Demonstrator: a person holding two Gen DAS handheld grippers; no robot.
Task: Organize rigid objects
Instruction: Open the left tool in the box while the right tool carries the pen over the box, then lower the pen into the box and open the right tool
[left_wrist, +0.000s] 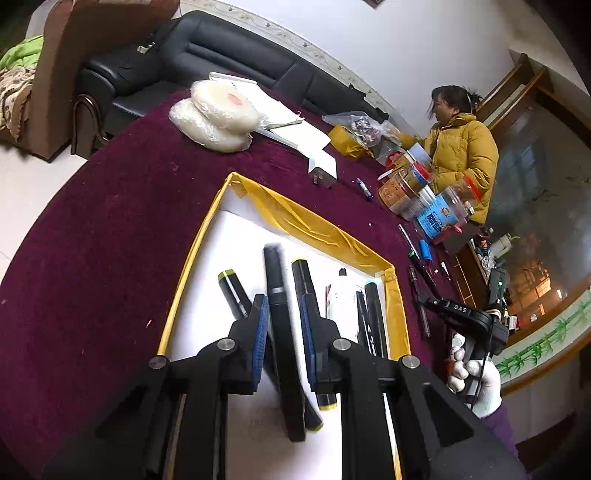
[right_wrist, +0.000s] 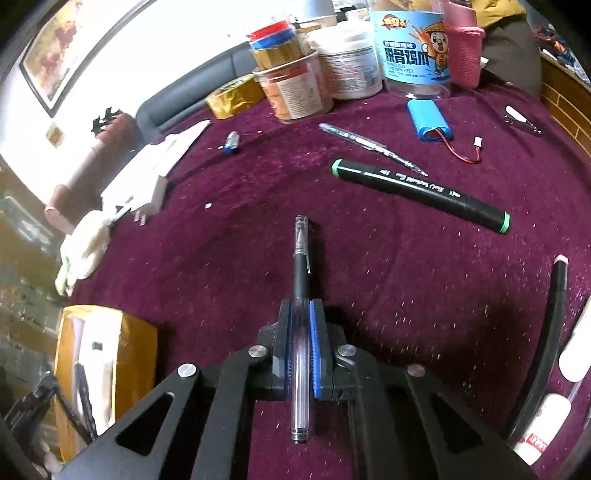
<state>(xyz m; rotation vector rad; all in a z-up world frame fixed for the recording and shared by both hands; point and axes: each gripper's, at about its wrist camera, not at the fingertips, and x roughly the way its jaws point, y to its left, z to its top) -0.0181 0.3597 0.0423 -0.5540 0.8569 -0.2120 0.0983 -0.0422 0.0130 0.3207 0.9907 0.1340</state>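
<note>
In the left wrist view my left gripper (left_wrist: 283, 306) hangs over a white tray with a yellow taped rim (left_wrist: 192, 258). Its jaws stand apart around a black marker (left_wrist: 279, 295), with gaps on both sides. Other markers with yellow-green caps (left_wrist: 236, 291) and pens (left_wrist: 373, 314) lie in the tray. In the right wrist view my right gripper (right_wrist: 300, 306) is shut on a black and clear gel pen (right_wrist: 301, 266), held above the purple cloth. The right gripper also shows in the left wrist view (left_wrist: 436, 302), in a white-gloved hand to the right of the tray.
On the purple tablecloth (right_wrist: 406, 277) lie a green-capped black marker (right_wrist: 421, 194), a clear pen (right_wrist: 369, 147), a blue battery pack (right_wrist: 430, 120), a white charger (right_wrist: 147, 192) and several jars (right_wrist: 291, 92). A person in a yellow coat (left_wrist: 461, 147) stands at the far edge.
</note>
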